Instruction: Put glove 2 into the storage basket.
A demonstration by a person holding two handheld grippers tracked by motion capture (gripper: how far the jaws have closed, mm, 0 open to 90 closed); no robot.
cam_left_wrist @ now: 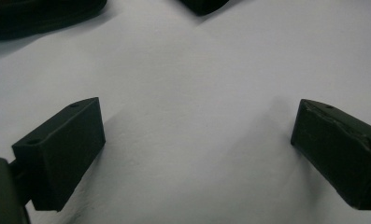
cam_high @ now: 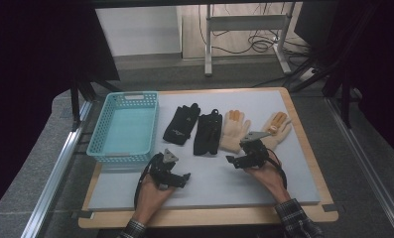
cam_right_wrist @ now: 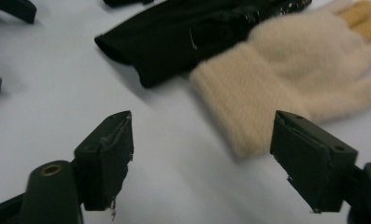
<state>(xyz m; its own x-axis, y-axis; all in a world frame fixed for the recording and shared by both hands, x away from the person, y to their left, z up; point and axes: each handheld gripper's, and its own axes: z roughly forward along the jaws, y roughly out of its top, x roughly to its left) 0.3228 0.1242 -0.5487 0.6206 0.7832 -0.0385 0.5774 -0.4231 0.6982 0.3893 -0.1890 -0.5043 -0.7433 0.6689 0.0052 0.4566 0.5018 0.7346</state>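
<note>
A lab: a table (cam_high: 303,148) hemmed by black curtains (cam_high: 31,74), metal rails (cam_high: 55,173) (cables (cam_high: 264,42) strewn behind).

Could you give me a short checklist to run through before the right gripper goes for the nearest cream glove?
1. Right gripper open: ok, its jaws stand wide apart with nothing between them.
2. Cream glove within the line of the jaws: ok, its cuff lies just ahead of them, flat on the mat.
3. Glove free of its neighbour: cannot tell, the black glove lies close beside the cuff, perhaps touching.
4. Left gripper out of the way: ok, open and empty over bare mat.
5. Basket ready to take a glove: ok, it looks empty.
</note>
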